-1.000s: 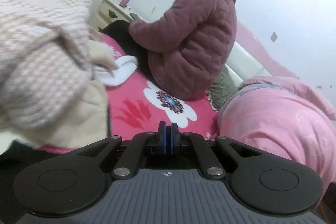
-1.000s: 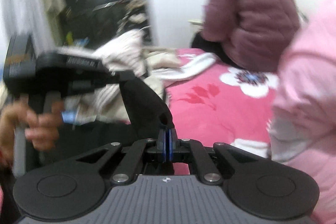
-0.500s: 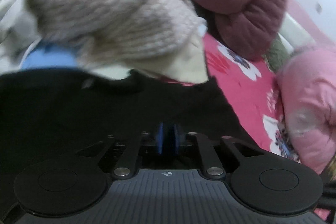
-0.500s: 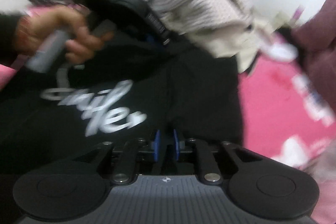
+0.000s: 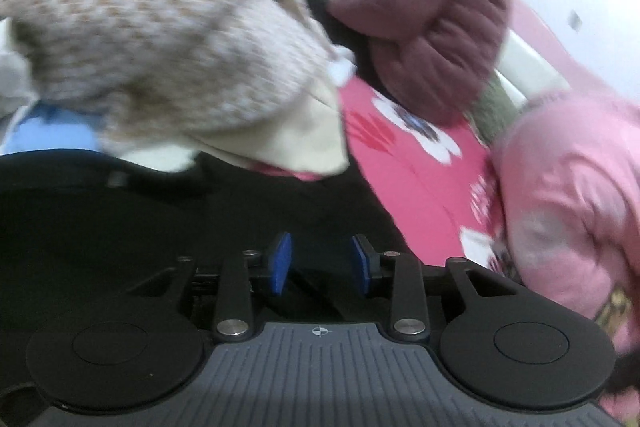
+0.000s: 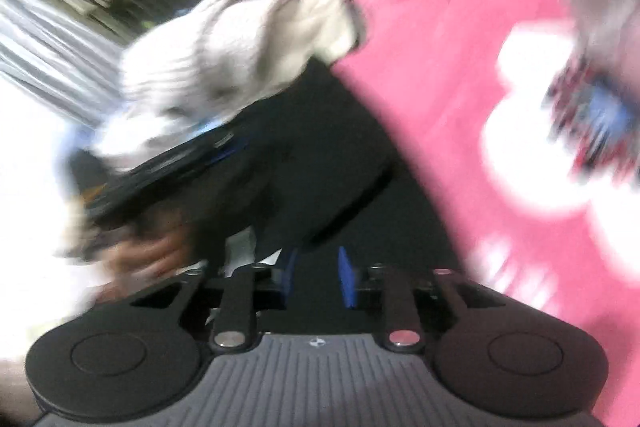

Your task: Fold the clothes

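A black garment (image 5: pixel 120 227) lies spread on the pink flowered bedspread (image 5: pixel 412 179), under both grippers. My left gripper (image 5: pixel 320 263) hangs low over it, its jaws opening, and the blue pads (image 5: pixel 280 263) press on nothing. In the blurred right wrist view the black garment (image 6: pixel 320 167) fills the middle. My right gripper (image 6: pixel 318 277) stands slightly open just above the cloth, gripping nothing. The left gripper (image 6: pixel 160 167) and the hand (image 6: pixel 152 247) holding it show as a smear at the left.
A heap with a beige knit sweater (image 5: pixel 140 27) sits behind the black garment, also the knit sweater (image 6: pixel 224 47). A person in a maroon padded jacket (image 5: pixel 440 19) sits on the bed's far side. A pink quilt (image 5: pixel 572 195) bulges at the right.
Both grippers were shut a second ago and now stand parted. Both views have swung down from the room onto the black garment, and the right view has rolled.
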